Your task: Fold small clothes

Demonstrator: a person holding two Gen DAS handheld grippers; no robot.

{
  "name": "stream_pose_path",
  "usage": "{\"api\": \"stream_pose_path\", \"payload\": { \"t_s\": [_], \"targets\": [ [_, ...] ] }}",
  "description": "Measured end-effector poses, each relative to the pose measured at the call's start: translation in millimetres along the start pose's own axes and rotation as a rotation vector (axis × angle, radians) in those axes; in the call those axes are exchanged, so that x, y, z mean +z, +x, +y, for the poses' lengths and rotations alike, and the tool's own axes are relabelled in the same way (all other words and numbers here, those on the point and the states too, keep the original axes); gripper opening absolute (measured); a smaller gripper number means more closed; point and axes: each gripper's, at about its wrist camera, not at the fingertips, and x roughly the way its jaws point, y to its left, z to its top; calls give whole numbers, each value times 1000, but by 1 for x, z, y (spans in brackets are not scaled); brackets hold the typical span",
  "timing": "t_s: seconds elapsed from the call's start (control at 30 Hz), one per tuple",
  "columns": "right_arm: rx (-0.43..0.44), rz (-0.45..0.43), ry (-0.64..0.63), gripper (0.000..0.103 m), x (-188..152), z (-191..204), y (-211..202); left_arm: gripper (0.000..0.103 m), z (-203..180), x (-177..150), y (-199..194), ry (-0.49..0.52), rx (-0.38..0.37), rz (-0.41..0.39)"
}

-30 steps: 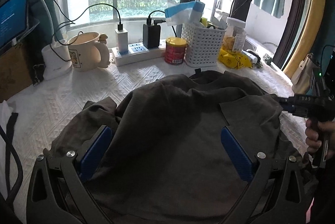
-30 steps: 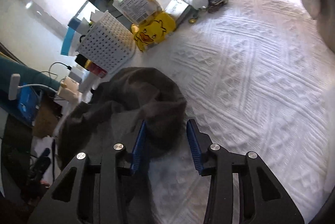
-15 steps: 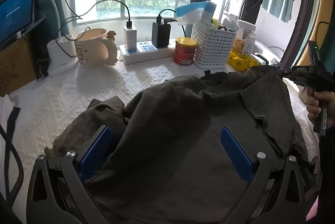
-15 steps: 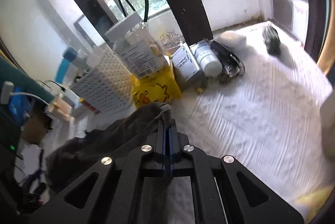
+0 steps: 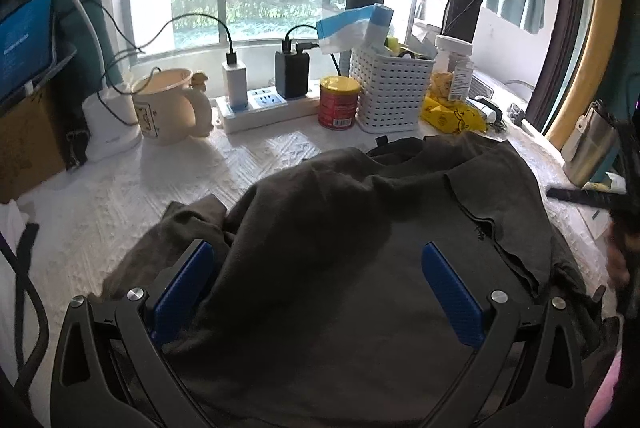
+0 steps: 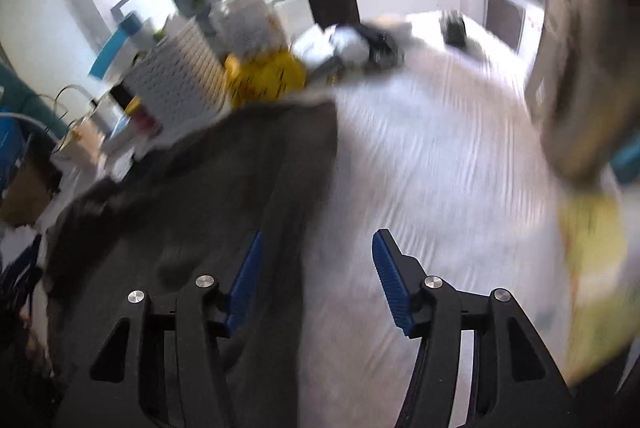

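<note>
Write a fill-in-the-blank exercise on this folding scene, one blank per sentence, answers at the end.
1. The dark grey garment lies on a table covered with a ____ textured cloth.
2. The left claw has its blue pads spread ____ over the garment.
3. The red can stands directly left of the white ____.
4. The right claw holds ____ between its pads.

Missing words: white; open; basket; nothing

Daylight pours through the overexposed curved window (image 5: 256, 7), blowing out its upper panes and backlighting the counter clutter. The left wrist view is sharp centrally, with fisheye bending and dark vignetting at the edges. The right wrist view is heavily motion-blurred, smearing the white textured tablecloth (image 6: 440, 155).
</note>
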Motion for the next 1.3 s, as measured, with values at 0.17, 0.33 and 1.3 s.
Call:
{"api": "stream_pose_path", "payload": {
  "t_s": [0.17, 0.33, 1.3],
  "targets": [
    [-35, 37, -74, 55, -41, 26, -1, 103, 22, 5, -4, -4, 25, -11],
    [-124, 37, -82, 52, -46, 33, -9, 103, 53, 12, -13, 40, 71, -44],
    [-243, -124, 13, 52, -11, 51, -10, 50, 39, 56, 122, 380, -170, 211]
  ]
}}
